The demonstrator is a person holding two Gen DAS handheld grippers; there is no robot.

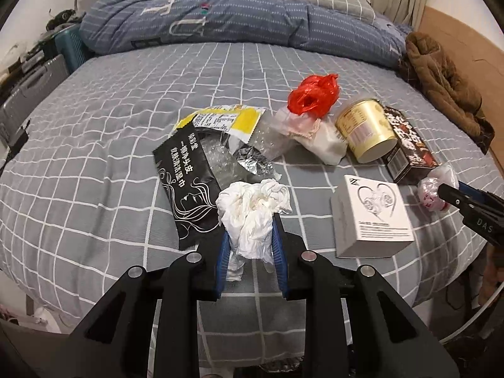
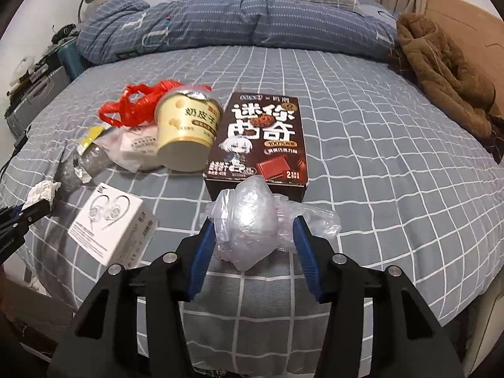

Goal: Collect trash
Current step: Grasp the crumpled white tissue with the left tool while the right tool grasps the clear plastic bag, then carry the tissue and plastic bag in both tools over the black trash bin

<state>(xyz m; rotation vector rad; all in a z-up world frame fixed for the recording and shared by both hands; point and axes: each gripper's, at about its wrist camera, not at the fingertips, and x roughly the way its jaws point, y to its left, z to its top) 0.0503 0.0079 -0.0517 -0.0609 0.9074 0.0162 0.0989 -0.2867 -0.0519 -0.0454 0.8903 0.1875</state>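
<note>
**Both grippers loaded, pile still waiting**

Two pickups at once here. The left gripper [image 1: 250,236] has its blue pads pressed in on a crumpled white tissue [image 1: 253,211], the wad bulging up between them. Over on the other side, the right gripper [image 2: 253,236] is clamped on a scrunched clear plastic bag [image 2: 252,217], the film puffing out past both fingers.

Take the white earphone box [image 1: 371,217] as the marker: the tissue sits to its left, the plastic bag to its right, just in front of the dark chocolate box [image 2: 261,138]. Beyond the earphone box lie the yellow cup [image 1: 367,130] on its side, the red plastic bag [image 1: 313,94], and further left the black wet-wipe wrapper [image 1: 186,182], all on the checked bedsheet [image 1: 126,110].

So this reads as the grasp step, early in the job. Next, I'd say, both loads need lifting clear and carrying to a bin, and none is in view. The light, springy film could slip; keep the squeeze firm.
</note>
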